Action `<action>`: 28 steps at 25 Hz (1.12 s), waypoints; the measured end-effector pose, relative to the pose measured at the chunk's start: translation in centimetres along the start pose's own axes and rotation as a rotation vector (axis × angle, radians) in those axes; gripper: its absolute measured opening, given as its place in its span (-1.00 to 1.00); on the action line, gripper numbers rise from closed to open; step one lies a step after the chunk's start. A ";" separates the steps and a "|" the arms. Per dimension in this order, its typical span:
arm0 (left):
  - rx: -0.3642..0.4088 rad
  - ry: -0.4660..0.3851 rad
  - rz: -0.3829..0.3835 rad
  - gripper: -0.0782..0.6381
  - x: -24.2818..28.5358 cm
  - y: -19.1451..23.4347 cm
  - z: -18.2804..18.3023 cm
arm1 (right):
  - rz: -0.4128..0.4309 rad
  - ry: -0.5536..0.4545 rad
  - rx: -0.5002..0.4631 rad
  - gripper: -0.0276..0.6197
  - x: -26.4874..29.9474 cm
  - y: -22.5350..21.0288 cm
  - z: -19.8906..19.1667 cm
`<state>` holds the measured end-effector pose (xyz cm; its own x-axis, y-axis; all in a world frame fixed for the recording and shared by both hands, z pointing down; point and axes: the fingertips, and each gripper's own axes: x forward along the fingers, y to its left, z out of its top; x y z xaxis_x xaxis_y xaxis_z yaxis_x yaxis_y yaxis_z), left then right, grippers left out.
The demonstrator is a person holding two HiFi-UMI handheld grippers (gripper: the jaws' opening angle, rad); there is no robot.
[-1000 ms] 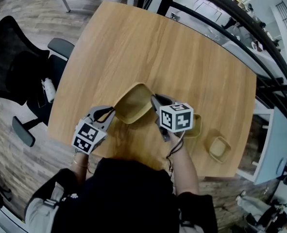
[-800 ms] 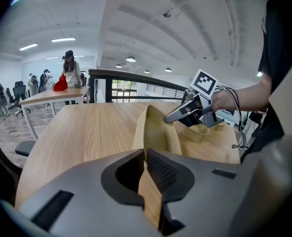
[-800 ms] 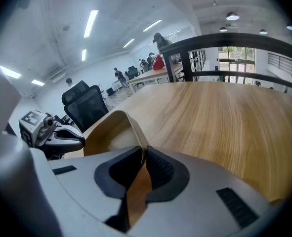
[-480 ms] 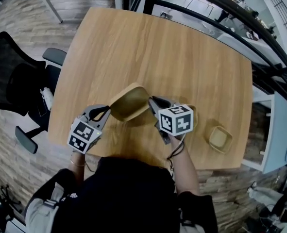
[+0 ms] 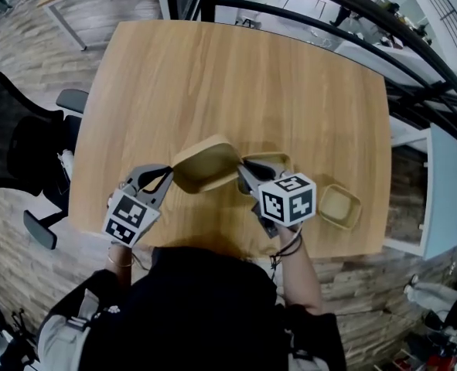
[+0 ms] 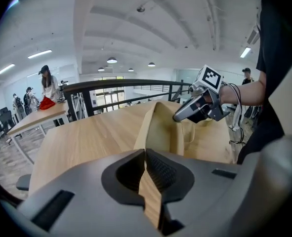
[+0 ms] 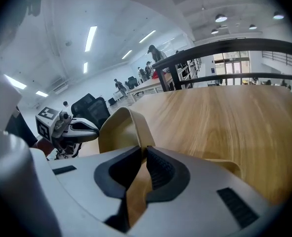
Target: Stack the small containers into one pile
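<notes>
Head view: both grippers carry one tan container between them. The left gripper (image 5: 168, 178) pinches the near-left rim of the held container (image 5: 205, 163) and the right gripper (image 5: 246, 168) pinches its right rim. The container is tilted and looks clear of the table (image 5: 236, 76). A second container (image 5: 274, 160) sits on the table just beyond the right gripper's jaws, almost touching the held one. A third container (image 5: 340, 205) sits apart, near the table's right edge.

Change: a second ago the held container was further from the second one, which showed past the right gripper's cube. The pair of hands has now brought it up and across, so its right edge is next to the second container. I judge this is the carry step, with stacking not yet done and nothing nested so far.

Left gripper view: the jaws are pressed together on a thin tan strip, the container's rim, with no gap. The container wall rises ahead, and the right gripper bites its far edge.

Right gripper view: same story here, jaws clamped on the tan rim, with pads on both sides of it. The left gripper is seen across the container at the far rim. A tan rim low at right is likely the second container, below the jaws.

Next, probably: level the held container and line it up with the others. Which nests into which I cannot tell yet. The two-sided pinch on a thin rim could slip if the hands drift apart.
</notes>
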<state>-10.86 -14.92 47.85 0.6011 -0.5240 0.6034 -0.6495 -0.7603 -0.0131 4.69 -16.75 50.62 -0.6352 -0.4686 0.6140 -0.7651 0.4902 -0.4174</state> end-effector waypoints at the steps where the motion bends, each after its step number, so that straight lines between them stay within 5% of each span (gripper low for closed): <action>1: 0.006 -0.005 -0.018 -0.70 0.3 -0.7 0.5 | -0.009 -0.006 0.005 -0.78 -0.9 -0.4 -0.2; 11: 0.114 -0.029 -0.176 -0.70 3.3 -7.5 6.4 | -0.067 -0.072 0.108 -0.78 -9.0 -4.8 -2.7; 28: 0.246 0.116 -0.292 -0.70 9.2 -12.9 7.1 | -0.144 -0.021 0.201 -0.78 -12.5 -10.7 -6.4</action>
<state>6.41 -12.68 47.90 0.6781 -0.2360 0.6960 -0.3199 -0.9474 -0.0096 21.50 -11.36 51.69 -0.5187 -0.5389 0.6638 -0.8521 0.2621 -0.4530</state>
